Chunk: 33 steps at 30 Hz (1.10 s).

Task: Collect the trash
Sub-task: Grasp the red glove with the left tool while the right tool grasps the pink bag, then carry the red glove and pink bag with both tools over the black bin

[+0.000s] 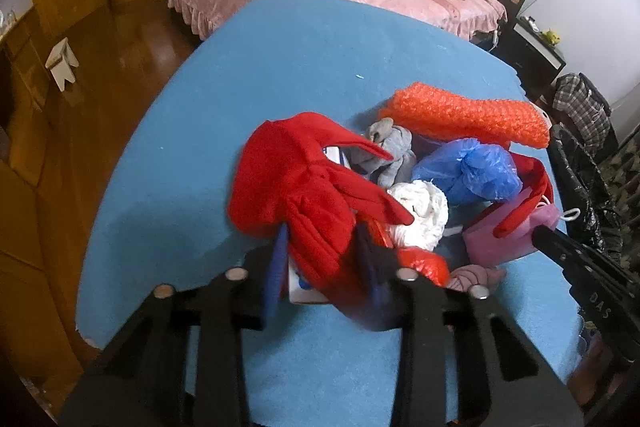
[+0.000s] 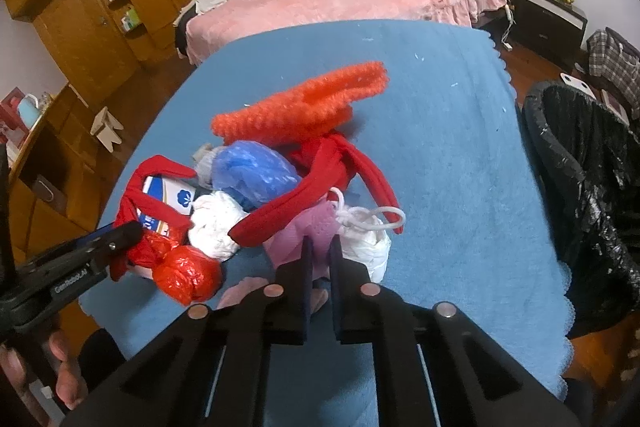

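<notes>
Looking from the left side first, I see my left gripper [image 1: 324, 259] clenched on the red cloth [image 1: 288, 183], which lies over a white box [image 2: 168, 197] at the left of the trash pile on the blue table cover [image 1: 240, 75]. In the middle are a white bag [image 1: 420, 215], a blue bag [image 1: 468, 171] and an orange bubble wrap [image 1: 468, 119]. Further right, my right gripper [image 2: 320, 251] is pinched on the pink bag [image 2: 296, 239], just beside a white drawstring bundle [image 2: 368, 239]. The black trash bin [image 2: 584, 179] stands at the right edge of the table.

I think the risk is this: the red cloth loops around several pieces, so lifting both sides together can drag the loose bags off the table.
</notes>
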Each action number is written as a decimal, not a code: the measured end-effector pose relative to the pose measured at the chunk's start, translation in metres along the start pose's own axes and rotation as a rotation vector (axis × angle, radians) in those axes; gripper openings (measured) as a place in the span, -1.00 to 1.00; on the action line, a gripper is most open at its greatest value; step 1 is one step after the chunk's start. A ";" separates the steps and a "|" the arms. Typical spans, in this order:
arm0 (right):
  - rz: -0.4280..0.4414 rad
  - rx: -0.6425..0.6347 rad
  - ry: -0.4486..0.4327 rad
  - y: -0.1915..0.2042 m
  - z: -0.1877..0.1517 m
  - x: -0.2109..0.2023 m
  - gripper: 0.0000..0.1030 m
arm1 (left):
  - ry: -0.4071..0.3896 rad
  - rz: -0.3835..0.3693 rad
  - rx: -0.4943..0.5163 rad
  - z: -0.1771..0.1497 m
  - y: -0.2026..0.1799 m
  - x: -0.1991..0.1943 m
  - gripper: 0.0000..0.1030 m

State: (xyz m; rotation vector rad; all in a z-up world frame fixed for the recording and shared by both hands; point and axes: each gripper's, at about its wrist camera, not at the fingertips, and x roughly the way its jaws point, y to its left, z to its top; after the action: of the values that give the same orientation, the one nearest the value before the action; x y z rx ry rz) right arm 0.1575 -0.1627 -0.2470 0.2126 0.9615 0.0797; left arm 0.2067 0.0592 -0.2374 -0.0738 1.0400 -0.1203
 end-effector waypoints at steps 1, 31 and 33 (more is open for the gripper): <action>-0.001 -0.006 -0.007 0.001 0.000 -0.004 -0.87 | -0.002 -0.006 0.001 -0.001 -0.001 -0.004 -0.78; -0.009 -0.002 -0.174 -0.021 0.020 -0.105 -0.90 | -0.143 -0.034 0.113 0.000 -0.062 -0.108 -0.84; -0.019 0.002 -0.183 -0.025 0.021 -0.111 -0.90 | -0.145 -0.045 0.125 0.000 -0.074 -0.110 -0.84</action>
State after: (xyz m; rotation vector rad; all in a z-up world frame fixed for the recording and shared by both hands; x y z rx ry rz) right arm 0.1103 -0.2085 -0.1518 0.2085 0.7812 0.0412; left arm 0.1468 0.0011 -0.1349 0.0078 0.8843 -0.2176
